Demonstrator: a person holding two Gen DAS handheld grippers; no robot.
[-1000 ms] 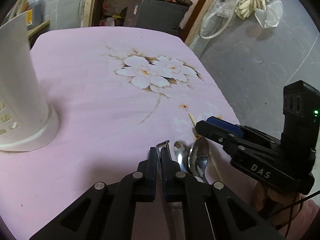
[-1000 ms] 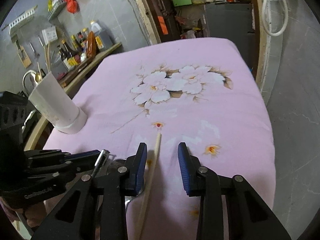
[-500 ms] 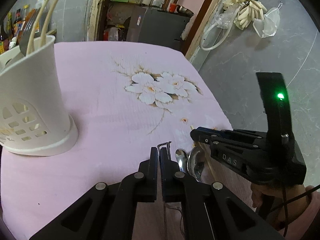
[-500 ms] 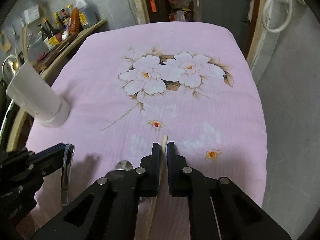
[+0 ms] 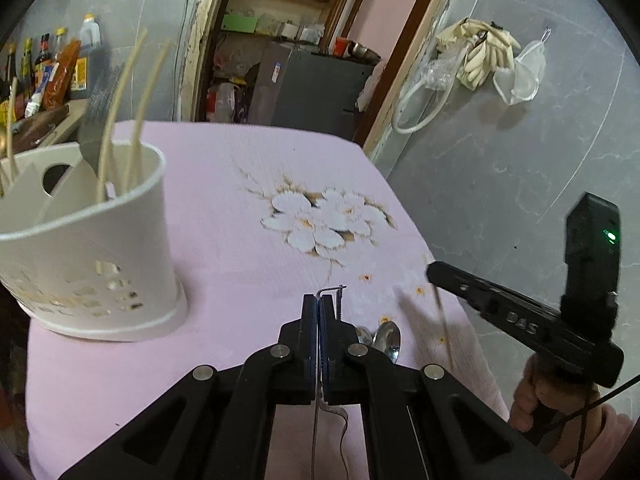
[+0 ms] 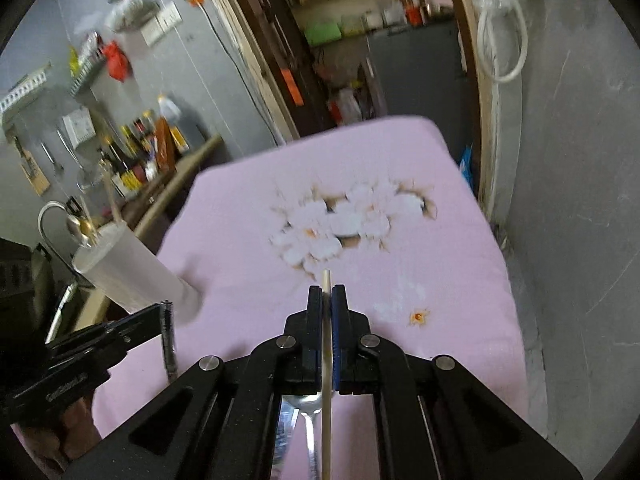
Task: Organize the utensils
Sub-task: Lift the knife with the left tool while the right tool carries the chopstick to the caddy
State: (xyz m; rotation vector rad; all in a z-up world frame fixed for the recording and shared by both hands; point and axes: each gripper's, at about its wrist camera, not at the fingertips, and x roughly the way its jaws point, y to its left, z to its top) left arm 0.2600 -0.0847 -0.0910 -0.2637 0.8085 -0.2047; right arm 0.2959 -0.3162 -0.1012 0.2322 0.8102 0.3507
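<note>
My left gripper (image 5: 319, 302) is shut on a thin metal utensil (image 5: 334, 294) with a bent tip, held above the pink cloth; it also shows in the right wrist view (image 6: 168, 336). My right gripper (image 6: 327, 292) is shut on a pale wooden chopstick (image 6: 326, 360), lifted off the table; it appears blurred in the left wrist view (image 5: 440, 312). Two metal spoons (image 5: 386, 338) lie on the cloth just right of my left fingers. The white utensil holder (image 5: 88, 240) stands at the left, with chopsticks and a flat metal utensil in it.
The table carries a pink cloth (image 5: 224, 248) with a flower print. Its right edge drops to a grey floor (image 5: 500, 180). A shelf with bottles (image 6: 140, 152) stands behind the holder. A doorway with a grey cabinet (image 5: 308, 84) is at the back.
Both grippers have risen from the table. The right one shut on the chopstick and lifted it. The left one carried its metal utensil up, and the holder's open top came into view.
</note>
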